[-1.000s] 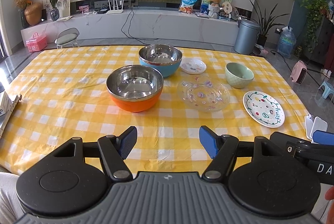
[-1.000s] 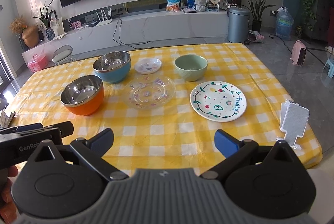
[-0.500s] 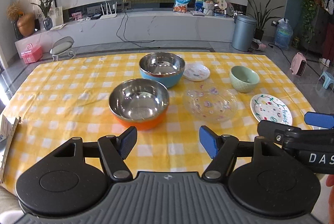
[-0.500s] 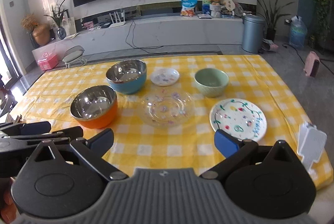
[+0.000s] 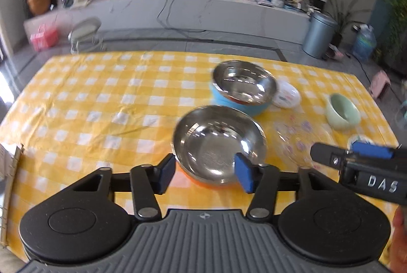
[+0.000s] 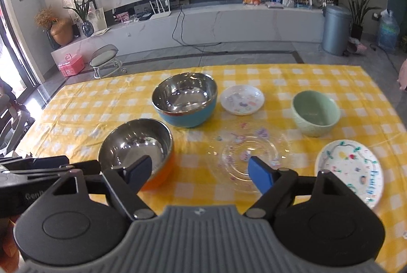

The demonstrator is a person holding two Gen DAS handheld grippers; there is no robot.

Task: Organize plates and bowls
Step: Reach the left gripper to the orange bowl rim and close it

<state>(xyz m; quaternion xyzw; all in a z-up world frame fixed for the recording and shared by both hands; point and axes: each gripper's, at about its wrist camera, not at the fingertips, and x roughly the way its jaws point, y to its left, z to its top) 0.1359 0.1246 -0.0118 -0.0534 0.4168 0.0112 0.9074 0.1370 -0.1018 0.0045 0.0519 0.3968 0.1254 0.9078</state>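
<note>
An orange steel-lined bowl (image 5: pixel 218 143) (image 6: pixel 138 143) sits near the table's front, a blue steel-lined bowl (image 5: pixel 243 87) (image 6: pixel 184 99) behind it. A small white plate (image 6: pixel 241 99), a green bowl (image 6: pixel 315 112), a clear glass plate (image 6: pixel 248 153) and a painted white plate (image 6: pixel 349 168) lie to the right. My left gripper (image 5: pixel 204 175) is open, its jaws straddling the orange bowl's near rim. My right gripper (image 6: pixel 201 171) is open and empty, above the near edge between the orange bowl and the glass plate.
The yellow checked tablecloth (image 6: pixel 84 107) covers the table. A metal-edged object (image 5: pixel 11 171) lies at the left edge. A stool (image 6: pixel 105 61), a bin (image 6: pixel 335 28) and a TV console (image 6: pixel 203 23) stand beyond the table.
Both grippers have moved forward over the table. The left one has come down to the orange bowl's near rim and swung left; the right one now hovers before the glass plate.
</note>
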